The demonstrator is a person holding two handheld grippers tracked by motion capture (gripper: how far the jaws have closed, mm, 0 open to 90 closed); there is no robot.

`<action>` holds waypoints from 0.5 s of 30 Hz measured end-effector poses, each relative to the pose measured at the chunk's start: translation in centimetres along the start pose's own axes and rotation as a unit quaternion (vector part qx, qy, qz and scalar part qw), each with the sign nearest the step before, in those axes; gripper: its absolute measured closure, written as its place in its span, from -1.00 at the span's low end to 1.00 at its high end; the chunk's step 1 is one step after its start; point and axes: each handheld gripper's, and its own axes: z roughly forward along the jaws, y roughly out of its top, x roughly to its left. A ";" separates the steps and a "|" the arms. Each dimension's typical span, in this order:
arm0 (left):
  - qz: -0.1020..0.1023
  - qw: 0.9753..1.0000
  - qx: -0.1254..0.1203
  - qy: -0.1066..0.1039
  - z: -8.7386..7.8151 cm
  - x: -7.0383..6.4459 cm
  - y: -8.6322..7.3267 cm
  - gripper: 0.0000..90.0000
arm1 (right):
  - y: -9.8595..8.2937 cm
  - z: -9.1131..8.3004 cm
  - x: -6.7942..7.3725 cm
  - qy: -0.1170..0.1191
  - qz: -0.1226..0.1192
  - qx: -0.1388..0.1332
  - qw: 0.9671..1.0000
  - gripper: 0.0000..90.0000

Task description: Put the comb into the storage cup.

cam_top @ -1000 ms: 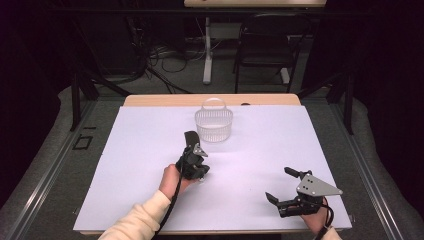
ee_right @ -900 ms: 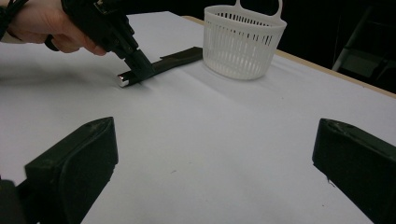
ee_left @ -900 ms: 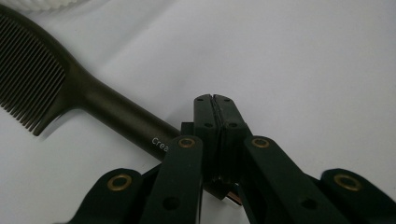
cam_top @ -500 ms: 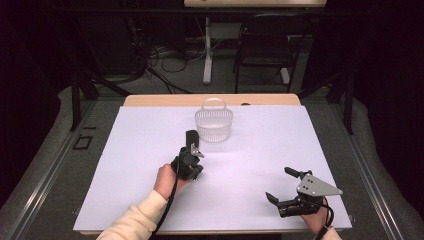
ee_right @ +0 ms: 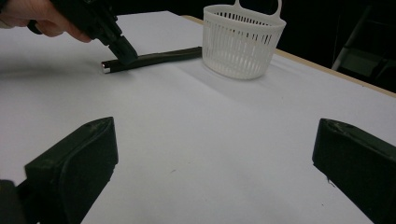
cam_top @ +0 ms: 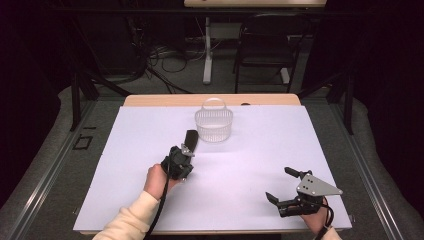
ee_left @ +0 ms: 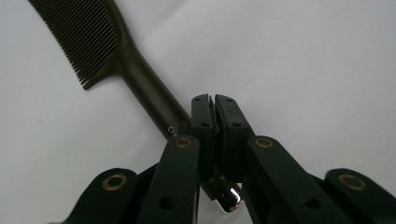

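Two left gripper fingers pinched together, comb handle beside them

The comb runs off the left gripper view's top edge, and the left gripper covers part of its handle.

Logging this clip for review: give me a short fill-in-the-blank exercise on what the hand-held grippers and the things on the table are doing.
1. The left hand-held gripper is shut on the handle of a dark ____.
2. The white basket stands at the ____ side of the table, away from the person.
3. The right hand-held gripper has its jaws ____ and holds nothing.

Missing words: comb; far; open
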 end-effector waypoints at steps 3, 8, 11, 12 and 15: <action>-0.001 1.000 0.003 0.008 -0.2 0.3 -0.4 0.93 | 0.0 0.0 0.0 0.000 0.000 0.000 1.000 -1.00; -0.004 1.000 0.009 0.021 -0.5 0.7 -0.9 0.93 | 0.0 0.0 0.0 0.000 -0.001 0.000 1.000 -1.00; -0.003 0.999 0.015 0.032 -0.7 0.9 -1.2 0.94 | 0.0 0.0 0.0 0.000 0.000 0.000 1.000 -1.00; -0.003 0.999 0.015 0.032 -0.7 0.9 -1.2 0.94 | 0.0 0.0 0.0 0.000 0.001 -0.001 1.000 -1.00; -0.003 0.999 0.019 0.043 -0.9 1.4 -1.5 0.94 | 0.0 0.0 0.0 0.000 0.000 0.000 1.000 -1.00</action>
